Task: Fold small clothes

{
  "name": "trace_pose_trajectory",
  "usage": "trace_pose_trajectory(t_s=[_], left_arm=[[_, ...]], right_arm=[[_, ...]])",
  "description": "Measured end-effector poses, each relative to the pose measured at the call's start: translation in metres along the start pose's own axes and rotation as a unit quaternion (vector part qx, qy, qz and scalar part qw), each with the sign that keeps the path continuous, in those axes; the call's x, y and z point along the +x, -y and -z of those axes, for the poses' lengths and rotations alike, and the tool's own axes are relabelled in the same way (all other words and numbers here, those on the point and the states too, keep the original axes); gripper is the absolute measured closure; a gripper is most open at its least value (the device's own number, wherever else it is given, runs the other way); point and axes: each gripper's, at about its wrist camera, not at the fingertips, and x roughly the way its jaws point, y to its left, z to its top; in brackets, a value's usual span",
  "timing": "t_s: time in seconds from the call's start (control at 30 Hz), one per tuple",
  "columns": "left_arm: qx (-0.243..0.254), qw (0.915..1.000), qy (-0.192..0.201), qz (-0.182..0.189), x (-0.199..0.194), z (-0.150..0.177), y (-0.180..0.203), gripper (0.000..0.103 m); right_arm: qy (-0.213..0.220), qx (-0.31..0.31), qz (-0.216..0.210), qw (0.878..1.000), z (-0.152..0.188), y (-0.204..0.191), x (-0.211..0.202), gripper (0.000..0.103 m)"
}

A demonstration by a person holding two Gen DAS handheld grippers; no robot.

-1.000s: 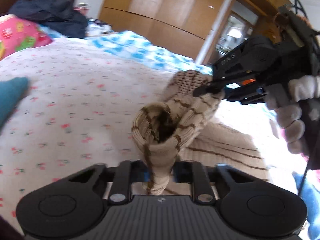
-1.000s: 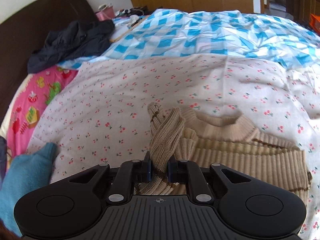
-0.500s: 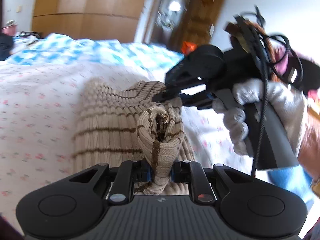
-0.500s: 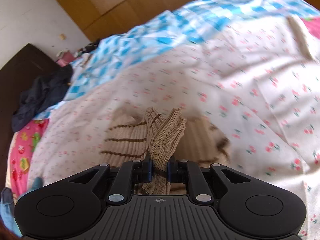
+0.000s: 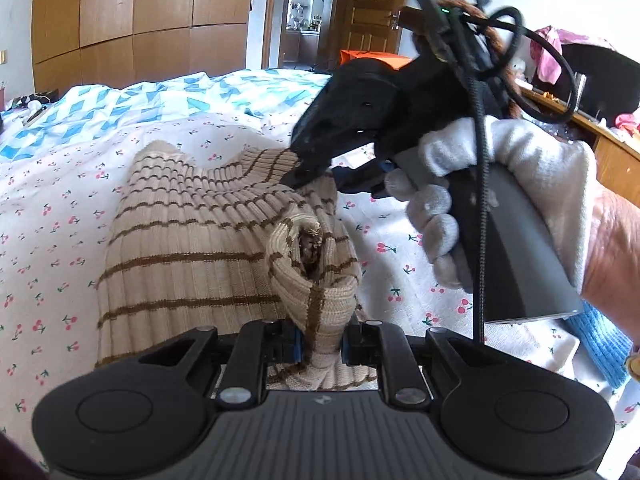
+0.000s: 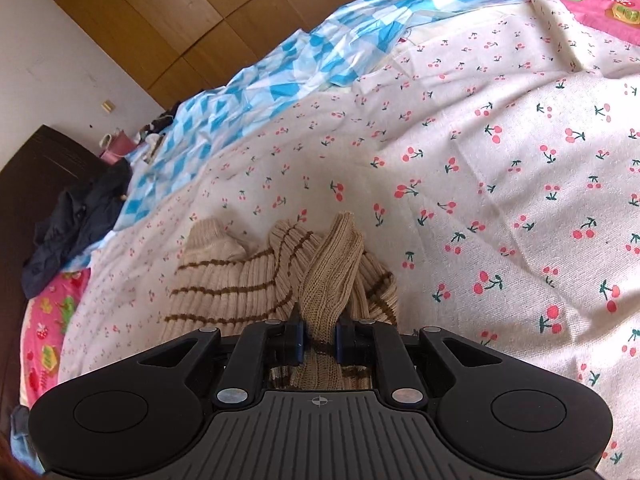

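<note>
While the beige knitted sweater with brown stripes point(image 5: 188, 248) lies partly spread on the cherry-print bedsheet point(image 5: 52, 208) in the middle of the left wrist view, the left gripper point(image 5: 320, 346) at the lower centre is clamped on a bunched fold of its knit, which rises between the two blue-padded fingers as a rolled tube. In the same view the right gripper point(image 5: 310, 174) comes in from the upper right, its black tip pinching the ribbed edge of the sweater just above that fold; a white-gloved hand point(image 5: 472, 200) grips its grey handle, and a black cable runs down across the glove. From the right wrist view, the right gripper point(image 6: 319, 338) sits at the lower centre with its jaws closed on a twisted bundle of the sweater point(image 6: 240, 280), the rest of the garment lying to the left of it on the bedsheet point(image 6: 500, 200). A blue-and-white checked quilt point(image 6: 280, 80) covers the bed toward the upper left, with a dark garment point(image 6: 76, 220) heaped at the left edge and wooden wardrobe doors point(image 5: 132, 20) behind.
</note>
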Motion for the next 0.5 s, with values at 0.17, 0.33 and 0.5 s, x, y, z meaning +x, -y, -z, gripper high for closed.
trace_pose_trajectory(t_s=[0.17, 0.33, 0.5], left_arm=[[0.011, 0.9995, -0.020, 0.023, 0.003, 0.004, 0.006, 0.061], [0.032, 0.9980, -0.023, 0.050, -0.008, 0.011, 0.013, 0.049], [0.053, 0.9960, -0.022, 0.068, -0.039, 0.027, 0.008, 0.048]], right_arm=[[-0.004, 0.008, 0.003, 1.000, 0.003, 0.011, -0.004, 0.080], [0.022, 0.006, -0.001, 1.000, 0.011, 0.015, -0.040, 0.074], [0.014, -0.018, -0.045, 0.999, 0.043, 0.003, -0.081, 0.069]])
